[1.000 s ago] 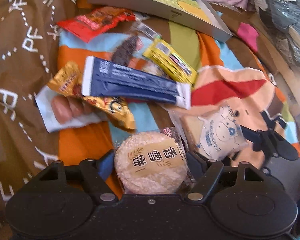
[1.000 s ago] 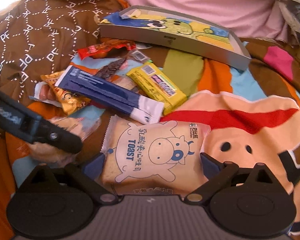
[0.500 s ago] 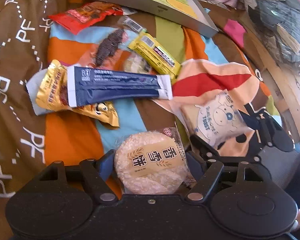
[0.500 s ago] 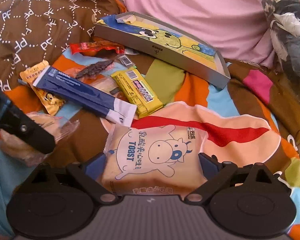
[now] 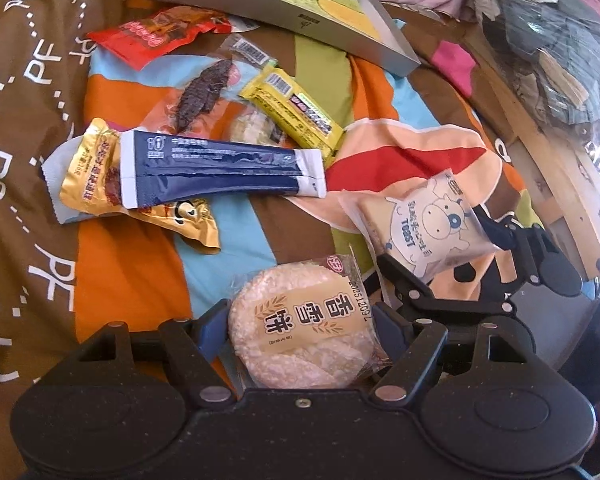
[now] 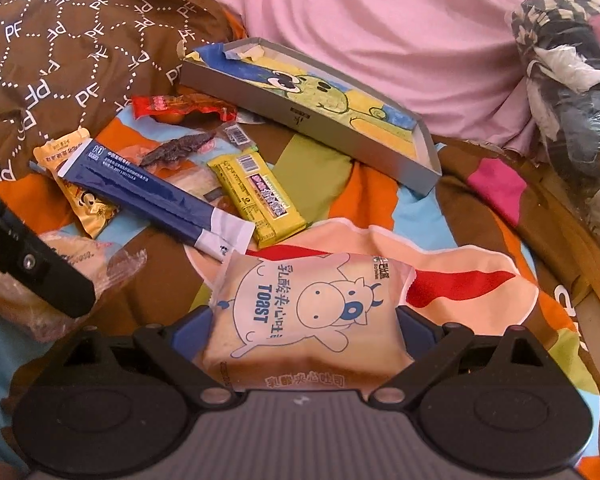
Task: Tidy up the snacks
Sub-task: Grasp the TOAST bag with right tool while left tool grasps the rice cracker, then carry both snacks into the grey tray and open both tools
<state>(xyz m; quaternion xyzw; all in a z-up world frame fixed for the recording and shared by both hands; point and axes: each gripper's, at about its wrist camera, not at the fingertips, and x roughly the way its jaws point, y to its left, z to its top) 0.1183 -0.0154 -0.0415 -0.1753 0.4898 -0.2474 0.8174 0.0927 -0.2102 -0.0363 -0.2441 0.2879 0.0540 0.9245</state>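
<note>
Crinkly plastic wrappers are lying scattered over a bright patchwork bedspread (image 6: 312, 172), and two hand-held claws are each carrying one snack above it. The left claw (image 5: 302, 332) is pinching a round rice cracker pack (image 5: 304, 332) between its closed-in fingers. The right claw (image 6: 304, 320) is gripping a cow-printed toast pack (image 6: 312, 308) the same way, its fingers pressing both sides of the wrapper.

At the far side, a shallow grey box (image 6: 300, 118) with a cartoon lining is sitting empty, as far as can be seen. It looks like the place the snacks belong, so the sorting seems barely begun: two packs are lifted, none is put away.

Counting what is left on the bedspread: one long navy packet (image 5: 216, 172) is lying across one gold packet (image 5: 96, 176), with one yellow bar (image 5: 296, 116) just right of them, one red packet (image 5: 156, 36) near the box, and one clear pack holding a dark dried strip (image 5: 204, 92). One more pale pack (image 5: 252, 128) is peeking from beneath the yellow bar, its kind unclear. That makes six waiting, two in hand.
</note>
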